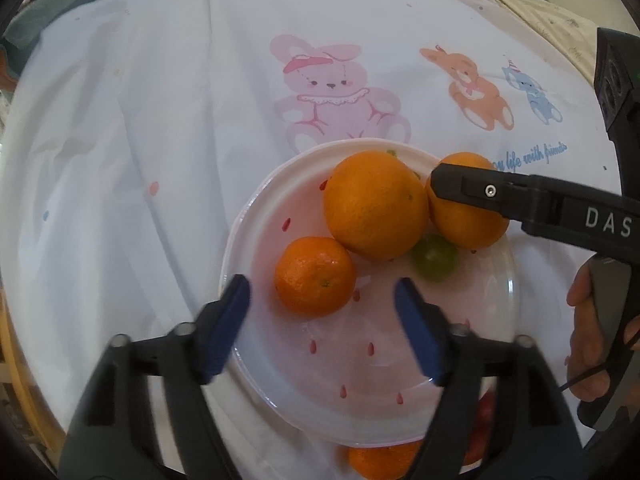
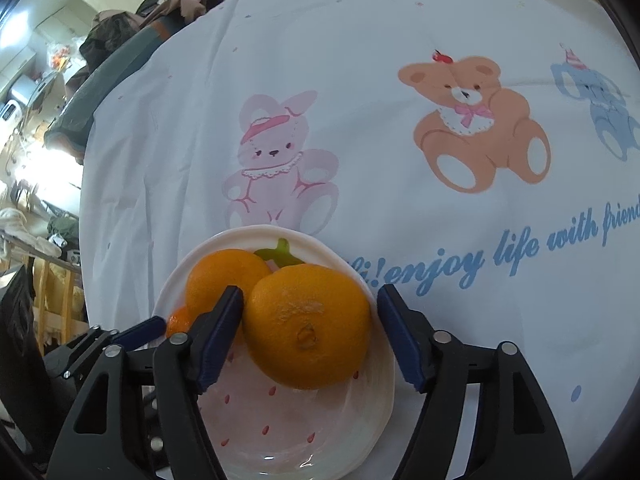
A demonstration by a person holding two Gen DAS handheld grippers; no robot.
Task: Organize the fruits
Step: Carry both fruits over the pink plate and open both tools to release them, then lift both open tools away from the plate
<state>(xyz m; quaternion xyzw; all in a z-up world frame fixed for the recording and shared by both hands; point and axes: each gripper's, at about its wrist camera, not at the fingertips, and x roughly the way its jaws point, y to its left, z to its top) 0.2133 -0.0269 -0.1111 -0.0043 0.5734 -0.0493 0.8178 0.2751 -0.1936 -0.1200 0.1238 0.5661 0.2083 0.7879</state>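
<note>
Left tool (image 1: 322, 334) agape over small mandarin (image 1: 315, 277), right tool (image 2: 310, 334) loose around orange (image 2: 308, 326), strawberry plate (image 2: 372, 432).

glossy ceramic plate (image 1: 256, 248), printed cloth (image 1: 160, 120)

The near half of the plate (image 1: 280, 380) lies bare, room enough for a gripper to come down. Its far half is crowded: a large orange (image 1: 376, 204), a second orange (image 1: 464, 216), a mandarin (image 1: 314, 276) and a green fruit (image 1: 434, 258) sit touching or just beside each other. The right gripper (image 2: 310, 332) straddles the second orange, blocking that side. Beyond the plate, the printed cloth (image 1: 160, 120) is open.
</note>
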